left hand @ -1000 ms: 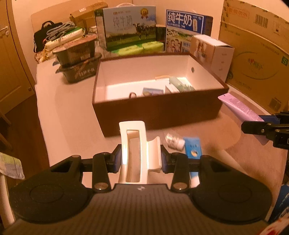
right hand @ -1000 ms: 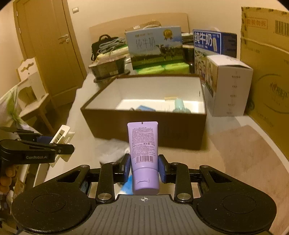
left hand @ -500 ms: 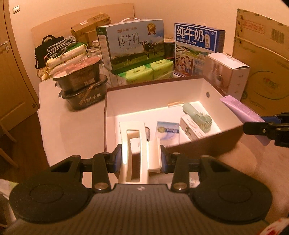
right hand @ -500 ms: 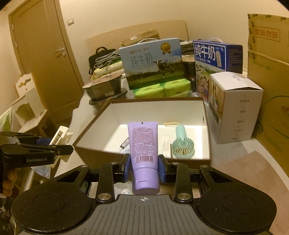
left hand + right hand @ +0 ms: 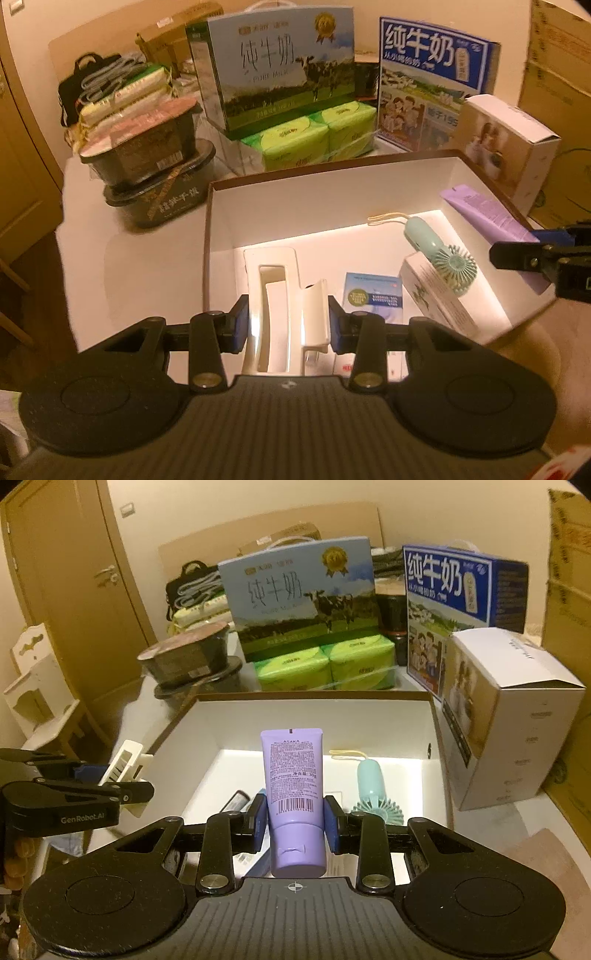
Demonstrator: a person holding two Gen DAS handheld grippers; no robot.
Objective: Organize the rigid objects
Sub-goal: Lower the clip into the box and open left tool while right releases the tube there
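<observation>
In the left wrist view, the left gripper point(image 5: 287, 325) has its fingers point(image 5: 239, 322) clenched on a white plastic holder point(image 5: 275, 306), carried above the near left part of the open brown box point(image 5: 221, 192) on the counter point(image 5: 122, 258). Inside the box lie a mint hand fan point(image 5: 439, 247), a white carton point(image 5: 439, 306) under the fan's head, and a blue-and-white packet point(image 5: 373, 295). The purple tube point(image 5: 491, 218) reaches in from the right.

In the right wrist view, the right gripper point(image 5: 294, 825) is grasping that purple tube point(image 5: 293, 786) near its cap end, held over the box's near edge with the fan point(image 5: 373, 794) just beyond.

The step in hand appears to be delivery: both items hang over the box, not yet set down. The next move likely calls for lowering each into a bare patch of the floor, clear of the fan and carton, then releasing.
</observation>
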